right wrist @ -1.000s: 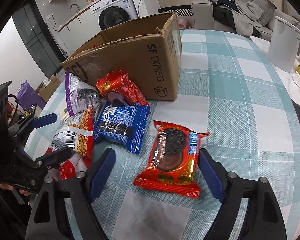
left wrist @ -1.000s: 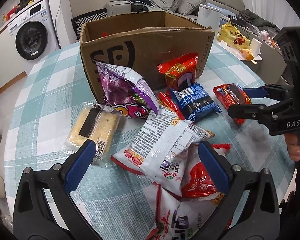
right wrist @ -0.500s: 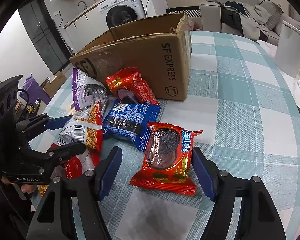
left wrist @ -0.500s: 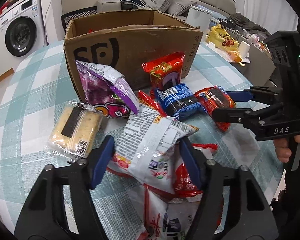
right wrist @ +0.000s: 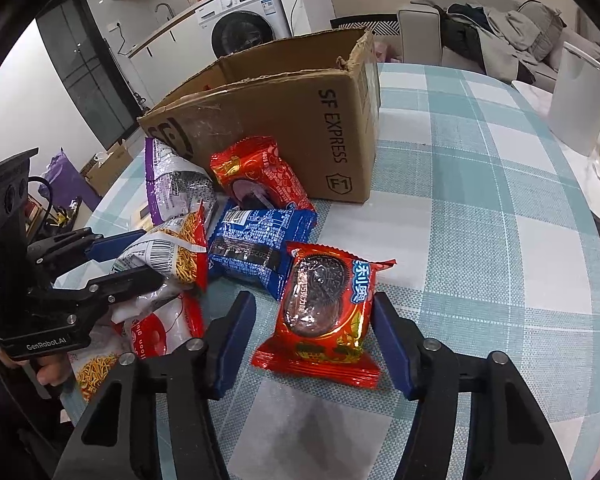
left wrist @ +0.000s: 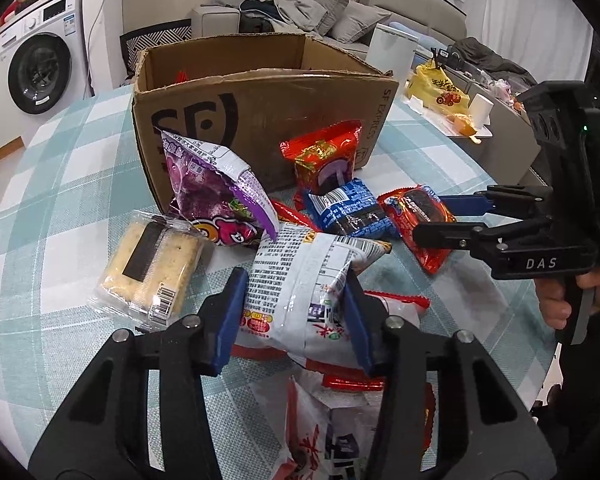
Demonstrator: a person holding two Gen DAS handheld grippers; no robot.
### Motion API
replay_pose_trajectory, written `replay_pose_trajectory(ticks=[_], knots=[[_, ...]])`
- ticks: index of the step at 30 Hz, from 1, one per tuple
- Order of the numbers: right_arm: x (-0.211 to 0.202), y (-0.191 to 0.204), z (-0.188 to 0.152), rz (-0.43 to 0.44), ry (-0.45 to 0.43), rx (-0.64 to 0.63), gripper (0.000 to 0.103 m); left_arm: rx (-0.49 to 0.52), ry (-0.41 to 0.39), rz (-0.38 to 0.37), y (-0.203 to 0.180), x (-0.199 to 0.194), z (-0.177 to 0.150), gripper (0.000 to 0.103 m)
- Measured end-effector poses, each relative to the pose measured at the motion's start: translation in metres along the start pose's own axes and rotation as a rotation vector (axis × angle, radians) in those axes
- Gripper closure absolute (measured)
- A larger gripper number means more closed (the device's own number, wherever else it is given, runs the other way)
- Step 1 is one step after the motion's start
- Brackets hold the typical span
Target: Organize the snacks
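Note:
My left gripper (left wrist: 296, 300) is shut on a white noodle snack bag (left wrist: 300, 280) and pinches it from both sides among the pile of snacks. My right gripper (right wrist: 314, 334) is partly closed around a red Oreo packet (right wrist: 324, 308) lying on the table; the pads stand close to its sides with a gap still showing on the left. An open cardboard box (left wrist: 260, 108) stands behind the pile. It also shows in the right wrist view (right wrist: 300, 120).
Around the bag lie a purple snack bag (left wrist: 212, 192), a clear-wrapped cake (left wrist: 152, 264), a blue cookie pack (left wrist: 348, 212), a red pack (left wrist: 324, 156) leaning on the box, and red-white bags (left wrist: 332, 432) near me. A white canister (right wrist: 580, 92) stands at the table's right.
My left gripper has closed from wide open onto the white noodle bag. My right gripper has narrowed around the red Oreo packet.

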State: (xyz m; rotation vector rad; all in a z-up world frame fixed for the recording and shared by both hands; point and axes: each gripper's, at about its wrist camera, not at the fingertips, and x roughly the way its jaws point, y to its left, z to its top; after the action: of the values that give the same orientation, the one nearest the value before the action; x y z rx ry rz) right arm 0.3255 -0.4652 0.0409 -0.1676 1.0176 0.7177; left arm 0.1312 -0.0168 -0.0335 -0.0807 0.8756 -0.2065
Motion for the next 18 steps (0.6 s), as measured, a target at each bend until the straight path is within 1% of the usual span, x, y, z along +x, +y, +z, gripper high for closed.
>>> replay_pose_trajectory(ticks=[3, 5, 12, 15, 16, 18], knots=[[0.001, -0.002, 0.0, -0.01, 0.002, 0.007, 0.052, 0.003, 0.007, -0.001, 0.0, 0.0, -0.002, 0.059], [0.002, -0.002, 0.0, -0.015, 0.002, 0.009, 0.054, 0.002, 0.016, -0.006, -0.001, 0.002, -0.003, 0.059], [0.004, -0.002, -0.001, -0.024, 0.005, -0.004, 0.055, 0.008, 0.048, 0.001, -0.003, 0.011, -0.005, 0.055], [0.008, -0.002, -0.002, -0.026, 0.018, -0.006, 0.055, 0.011, 0.046, 0.005, -0.003, 0.01, -0.006, 0.055], [0.01, -0.002, -0.002, -0.026, 0.024, -0.008, 0.055, 0.012, 0.043, 0.006, -0.005, 0.011, -0.006, 0.055], [0.011, 0.001, -0.002, -0.04, 0.018, -0.026, 0.056, 0.01, 0.031, -0.003, -0.004, 0.01, -0.006, 0.06]])
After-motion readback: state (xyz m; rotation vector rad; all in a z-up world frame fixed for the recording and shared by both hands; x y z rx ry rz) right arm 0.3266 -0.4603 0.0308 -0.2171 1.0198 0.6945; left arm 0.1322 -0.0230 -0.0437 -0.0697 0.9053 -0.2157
